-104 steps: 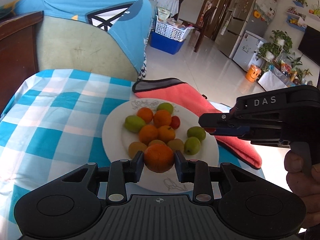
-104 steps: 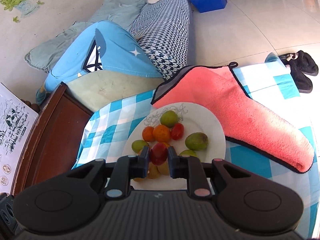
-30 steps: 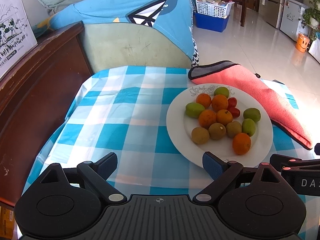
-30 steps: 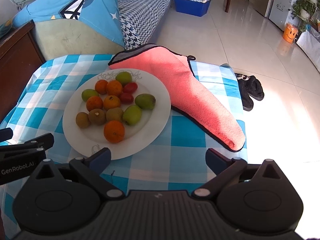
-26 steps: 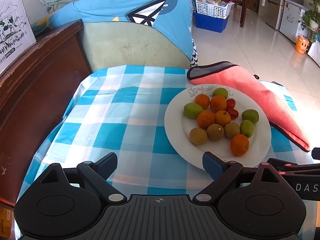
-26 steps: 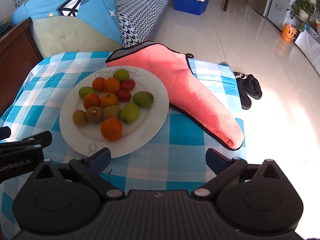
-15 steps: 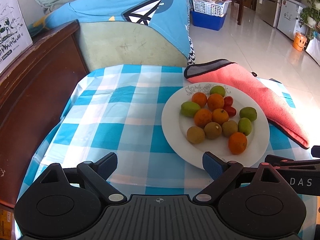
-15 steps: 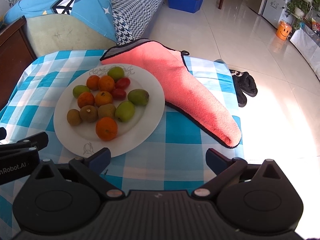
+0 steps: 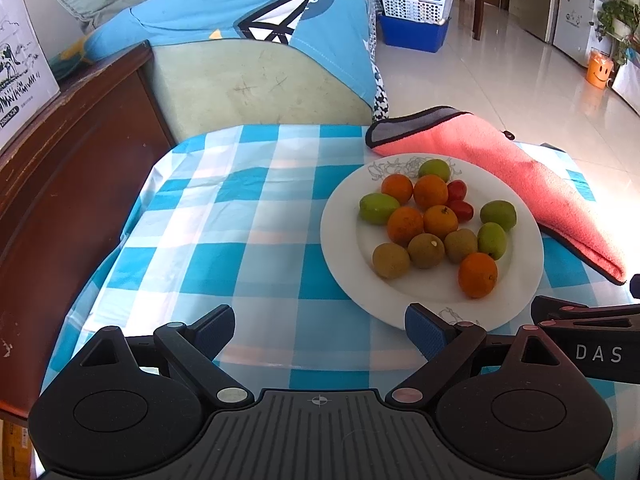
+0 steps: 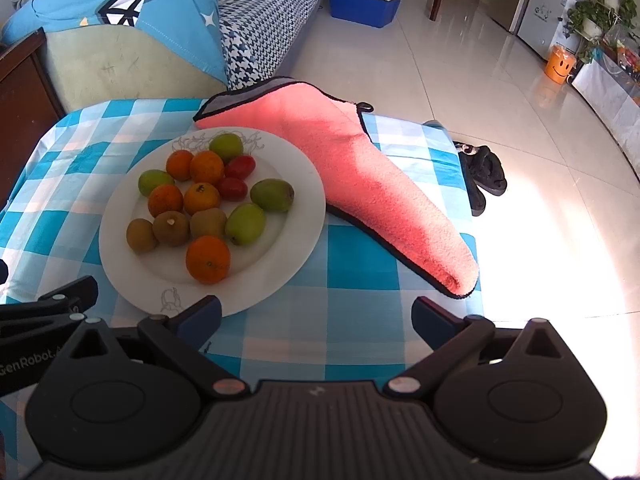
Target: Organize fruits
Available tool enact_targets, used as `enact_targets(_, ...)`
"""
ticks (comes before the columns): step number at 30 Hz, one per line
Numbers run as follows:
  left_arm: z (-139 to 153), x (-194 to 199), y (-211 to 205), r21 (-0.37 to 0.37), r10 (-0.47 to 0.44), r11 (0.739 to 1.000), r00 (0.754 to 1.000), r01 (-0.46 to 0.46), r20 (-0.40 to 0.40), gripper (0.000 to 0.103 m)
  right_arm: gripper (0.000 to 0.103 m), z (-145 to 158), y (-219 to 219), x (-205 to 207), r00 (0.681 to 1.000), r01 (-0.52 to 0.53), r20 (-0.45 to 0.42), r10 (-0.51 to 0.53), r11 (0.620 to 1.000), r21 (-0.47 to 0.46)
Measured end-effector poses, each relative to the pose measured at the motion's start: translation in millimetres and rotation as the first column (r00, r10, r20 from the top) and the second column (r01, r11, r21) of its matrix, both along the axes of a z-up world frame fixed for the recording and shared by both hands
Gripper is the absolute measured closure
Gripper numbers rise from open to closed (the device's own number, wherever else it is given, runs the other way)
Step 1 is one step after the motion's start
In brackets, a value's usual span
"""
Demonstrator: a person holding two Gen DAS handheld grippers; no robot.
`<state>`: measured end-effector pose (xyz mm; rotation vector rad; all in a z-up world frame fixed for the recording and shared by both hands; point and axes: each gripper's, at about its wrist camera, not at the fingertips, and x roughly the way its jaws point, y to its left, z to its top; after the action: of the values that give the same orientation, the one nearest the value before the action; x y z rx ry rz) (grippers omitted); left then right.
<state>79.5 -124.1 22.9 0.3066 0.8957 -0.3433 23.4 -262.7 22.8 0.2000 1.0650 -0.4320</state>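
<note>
Since the earliest pictures, the left gripper [image 9: 320, 326] has let go of the orange [image 9: 477, 275], which now lies on the near part of the plate [image 9: 340, 256]. The right gripper [image 10: 316, 318] has released its red fruit [image 10: 232, 188] beside the other red one. Both grippers stand drawn back, jaws wide and empty.

A coral-pink towel [image 10: 372, 192] with dark trim lies along the tabletop's [image 10: 360, 280] right edge, on a blue-and-white checked cloth [image 9: 224, 232]. Past the far edge stands a sofa [image 9: 256, 80] draped with a blue cover [image 9: 248, 8]. Black slippers [image 10: 482, 174] sit on the tiled floor [image 10: 440, 60], a blue bin [image 10: 362, 10] farther off.
</note>
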Motion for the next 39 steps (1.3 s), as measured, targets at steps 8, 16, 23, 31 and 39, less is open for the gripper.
enact_targets(8,-1.3,0.5,-0.7,0.007,0.0,1.0,1.0,0.0,0.001,0.009,0.002,-1.1,1.5,0.8,1.0,0.0,-0.005,0.0,1.0,-0.013)
enact_targets(16,-1.4,-0.5,-0.3,0.014,0.002,1.0,1.0,-0.002,0.015,0.01,0.002,-0.8,4.1,2.2,1.0,-0.004,-0.001,0.004,0.999,-0.036)
enact_targets(23,-2.9,-0.3,0.9,0.021,0.003,1.0,1.0,-0.004,0.015,0.01,0.002,-1.7,6.6,2.8,1.0,-0.009,0.001,0.009,0.999,-0.046)
enact_targets(31,-4.7,0.7,1.2,0.035,0.012,0.999,1.0,-0.013,0.016,0.01,0.002,-3.7,9.4,4.6,1.0,-0.017,-0.007,0.017,0.998,-0.058)
enact_targets(39,-6.4,-1.8,7.3,0.044,0.026,0.999,1.0,-0.027,0.008,0.01,0.002,-4.9,16.7,3.4,0.999,-0.035,-0.005,0.035,0.996,-0.081)
